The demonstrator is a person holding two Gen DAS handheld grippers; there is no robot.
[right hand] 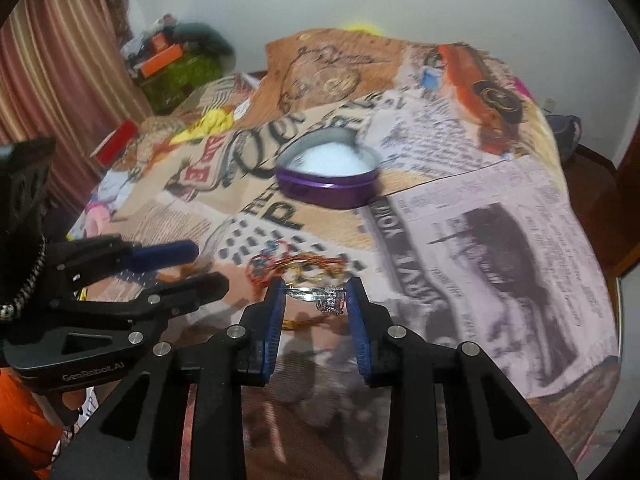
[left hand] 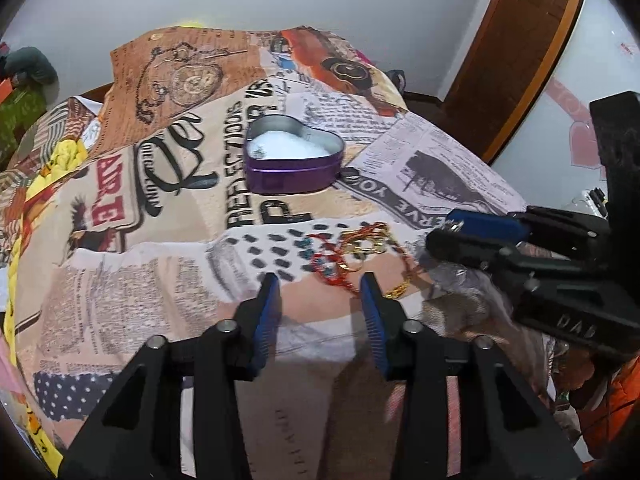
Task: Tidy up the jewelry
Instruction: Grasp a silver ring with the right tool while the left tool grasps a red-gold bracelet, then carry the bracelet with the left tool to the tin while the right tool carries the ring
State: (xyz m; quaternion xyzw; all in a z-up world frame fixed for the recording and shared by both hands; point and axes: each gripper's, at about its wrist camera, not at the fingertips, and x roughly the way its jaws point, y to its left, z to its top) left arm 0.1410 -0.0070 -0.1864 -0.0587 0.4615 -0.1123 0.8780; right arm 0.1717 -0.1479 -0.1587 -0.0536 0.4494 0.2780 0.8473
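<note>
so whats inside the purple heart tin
The heart tin is open, with only a white padded lining showing inside and no jewelry on it. The near wall hides the front bottom edge, so a small piece there cannot be ruled out.

1. A purple heart-shaped metal tin (left hand: 294, 160) is sitting on the newspaper-print bedspread (left hand: 160, 280)
2. A tangle of red and gold bracelets (left hand: 352, 256) is lying nearer, in front of the tin
3. A silver jewelled ring (right hand: 320, 298) is sitting between the right gripper (right hand: 316, 300) pads, just before the tangle
</note>
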